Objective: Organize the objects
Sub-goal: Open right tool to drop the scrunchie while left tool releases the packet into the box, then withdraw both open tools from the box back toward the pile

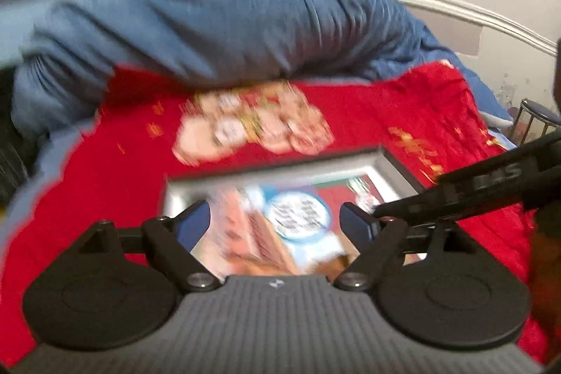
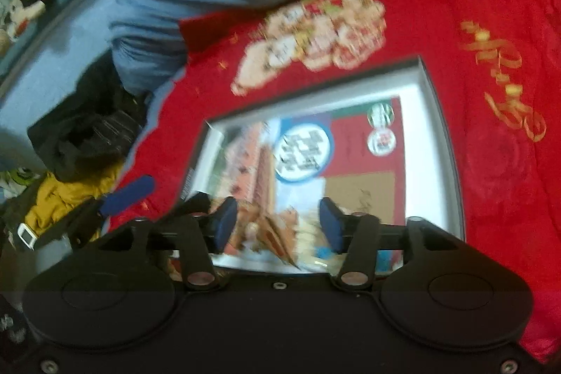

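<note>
A shallow white box with a dark rim (image 2: pixel 424 114) lies open on the red blanket (image 2: pixel 491 181). Inside it a colourful printed sheet (image 2: pixel 315 146) lies flat, with a blue-ringed white circle on it. My right gripper (image 2: pixel 278 221) hangs open over the box's near end, and nothing is between its blue pads. In the left wrist view the same box rim (image 1: pixel 392 163) and sheet (image 1: pixel 298 216) show, blurred. My left gripper (image 1: pixel 275 219) stands wide open above them and holds nothing. One blue pad (image 2: pixel 129 193) of the left gripper shows at the left of the right wrist view.
A rumpled blue duvet (image 1: pixel 210 30) is heaped along the far side of the bed, before a white bed rail (image 1: pixel 455 9). A black garment (image 2: pixel 87 125) and a yellow one (image 2: pixel 59 198) lie off the blanket's left edge. A dark stool (image 1: pixel 536 118) stands at the far right.
</note>
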